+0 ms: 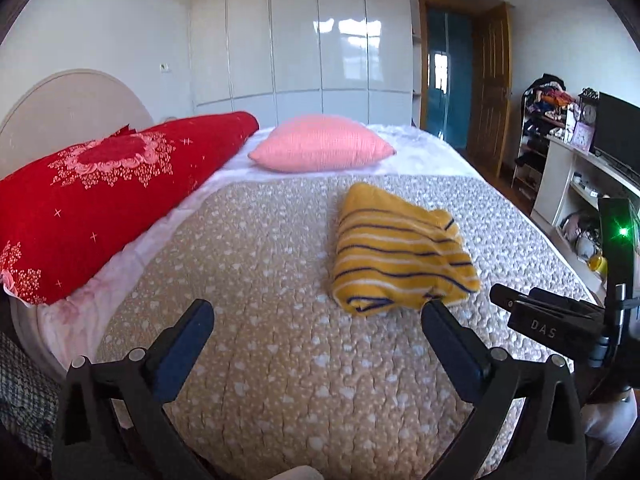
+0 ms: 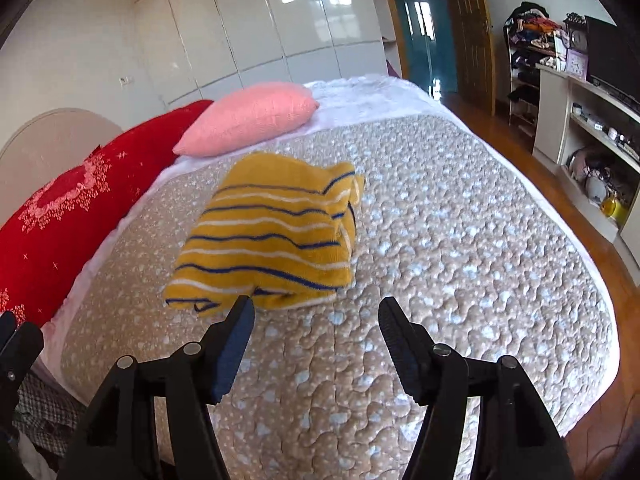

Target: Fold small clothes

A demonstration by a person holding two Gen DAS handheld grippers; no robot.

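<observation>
A folded yellow sweater [image 1: 400, 252] with dark blue and white stripes lies on the bed [image 1: 260, 360], on its tan quilted cover, about midway between the side edges and nearer the pillows than the foot edge. The left gripper [image 1: 318, 320] hangs above the cover with its jaws spread wide and nothing between them; the sweater sits ahead and to the right of it, its near folded edge just beyond the right fingertip. The right gripper [image 2: 316, 316] is also spread and empty; in its view the sweater [image 2: 268, 232] lies ahead and to the left, its near edge just past the left fingertip, apart from the pads. A pink pillow [image 1: 320, 144] rests beyond the sweater near the bed's far edge, and a red bolster [image 1: 100, 196] runs along the left edge.
</observation>
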